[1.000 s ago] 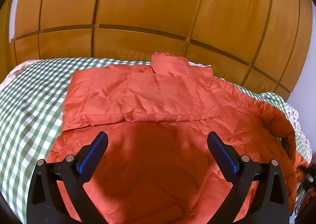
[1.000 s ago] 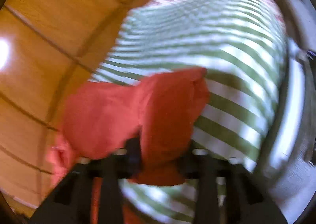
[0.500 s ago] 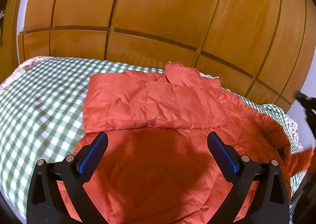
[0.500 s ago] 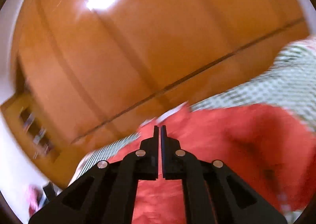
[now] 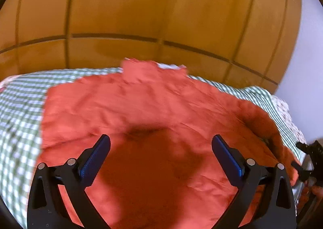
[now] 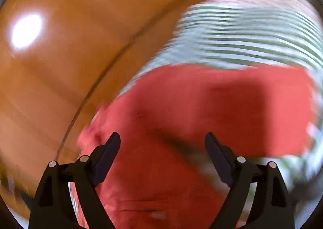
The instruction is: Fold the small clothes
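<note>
- Lying flat on a green checked bedspread, an orange jacket fills the middle
- Left gripper at 6 o'clock, fingers apart, empty
- Right gripper likewise spread, empty, above the jacket

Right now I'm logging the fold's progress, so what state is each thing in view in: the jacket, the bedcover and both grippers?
Jacket: spread flat on the bed, one sleeve folded across its chest, held by neither gripper.
Bedcover: laid out under the jacket, showing at both sides.
Left gripper: jaws wide open, empty, above the jacket.
Right gripper: jaws wide open, empty, above the jacket; view blurred.
</note>
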The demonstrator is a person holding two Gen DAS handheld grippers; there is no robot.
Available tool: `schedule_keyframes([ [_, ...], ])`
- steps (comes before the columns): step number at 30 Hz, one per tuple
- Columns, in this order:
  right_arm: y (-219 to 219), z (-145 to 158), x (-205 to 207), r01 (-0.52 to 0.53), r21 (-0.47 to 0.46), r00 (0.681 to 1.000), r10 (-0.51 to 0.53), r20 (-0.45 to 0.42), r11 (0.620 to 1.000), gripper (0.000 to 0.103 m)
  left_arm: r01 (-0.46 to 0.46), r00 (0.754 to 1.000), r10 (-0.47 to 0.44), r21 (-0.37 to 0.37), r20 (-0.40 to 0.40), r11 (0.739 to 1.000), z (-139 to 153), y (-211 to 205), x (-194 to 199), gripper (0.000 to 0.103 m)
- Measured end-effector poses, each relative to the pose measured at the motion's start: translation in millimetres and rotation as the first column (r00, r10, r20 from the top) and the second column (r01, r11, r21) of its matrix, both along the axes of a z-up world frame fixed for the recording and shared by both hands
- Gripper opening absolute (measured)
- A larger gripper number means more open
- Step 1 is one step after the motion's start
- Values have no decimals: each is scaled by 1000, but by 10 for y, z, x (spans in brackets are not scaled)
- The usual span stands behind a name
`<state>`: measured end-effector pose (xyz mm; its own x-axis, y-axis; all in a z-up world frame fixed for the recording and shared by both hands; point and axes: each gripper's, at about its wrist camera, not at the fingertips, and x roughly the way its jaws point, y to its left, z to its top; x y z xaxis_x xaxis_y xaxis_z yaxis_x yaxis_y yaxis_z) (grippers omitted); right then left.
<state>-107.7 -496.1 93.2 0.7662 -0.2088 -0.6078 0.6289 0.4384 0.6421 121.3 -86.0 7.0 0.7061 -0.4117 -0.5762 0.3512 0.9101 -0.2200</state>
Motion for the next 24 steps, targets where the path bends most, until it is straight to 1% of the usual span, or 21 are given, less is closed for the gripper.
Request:
schedule_keyframes([
  [1, -135, -27, -200, 106, -15, 994, -106, -21, 994, 85, 23, 1000, -23, 6, -12, 1000, -31, -91, -6, 99],
  [2, -241, -53, -322, 171, -26, 985, -172, -34, 985, 85, 43, 999, -42, 10, -21, 999, -58, -168, -18, 99],
  [3, -334, -83, -415, 209, -30, 977, -210, -45, 977, 89, 54, 998, -54, 14, -27, 998, -81, -222, -26, 99],
  [4, -420, -149, -423, 217, -37, 974, -219, -65, 976, 92, 66, 997, -65, 19, -33, 998, -102, -274, -26, 99],
  [5, -478, -232, -374, 199, -33, 975, -201, -97, 979, 94, 84, 996, -83, 28, -44, 996, -130, -336, -30, 99],
  [7, -548, -443, -193, 145, 10, 974, -141, -175, 989, 94, 99, 994, -97, 40, -51, 994, -169, -402, -40, 99],
  [8, -561, -518, -122, 134, 20, 975, -128, -183, 991, 93, 100, 994, -97, 44, -51, 994, -188, -414, -36, 99],
  [9, -579, -564, -120, 130, 11, 973, -125, -193, 992, 91, 100, 994, -97, 52, -56, 994, -206, -425, -35, 99],
  [10, -553, -549, -80, 126, -36, 970, -131, -204, 991, 87, 100, 993, -97, 54, -61, 994, -219, -422, -32, 99],
  [11, -540, -526, -65, 110, -68, 974, -121, -192, 992, 63, 96, 994, -93, 54, -65, 994, -228, -406, -33, 99],
  [12, -521, -475, -23, 82, -79, 983, -93, -160, 994, 29, 92, 994, -88, 54, -66, 994, -231, -381, -45, 99],
  [13, -518, -394, 25, 47, -77, 992, -56, -118, 996, 23, 86, 994, -82, 54, -67, 995, -242, -363, -36, 99],
  [15, -500, -218, 103, 9, -90, 998, -14, -61, 996, 19, 70, 995, -66, 48, -74, 996, -265, -302, -30, 99],
  [16, -479, -91, 168, -20, -97, 1000, 19, -12, 995, 19, 61, 995, -57, 44, -80, 997, -273, -278, -24, 99],
  [17, -503, -3, 231, -41, -100, 999, 45, 30, 994, 18, 53, 995, -50, 33, -89, 998, -285, -245, -11, 99],
  [19, -379, 256, 381, -103, -132, 987, 117, 107, 986, 18, 40, 995, -38, 15, -94, 999, -277, -188, -10, 99],
  [20, -282, 368, 513, -142, -153, 977, 164, 139, 978, 18, 30, 996, -30, 7, -89, 1000, -259, -150, -19, 99],
  [22, -19, 627, 868, -239, -195, 937, 278, 209, 951, 17, 20, 997, -21, -3, -77, 1000, -221, -103, -28, 99],
  [24, 290, 819, 1208, -334, -244, 884, 393, 253, 910, 16, 2, 998, -3, -15, -59, 1000, -167, -22, -37, 99],
])
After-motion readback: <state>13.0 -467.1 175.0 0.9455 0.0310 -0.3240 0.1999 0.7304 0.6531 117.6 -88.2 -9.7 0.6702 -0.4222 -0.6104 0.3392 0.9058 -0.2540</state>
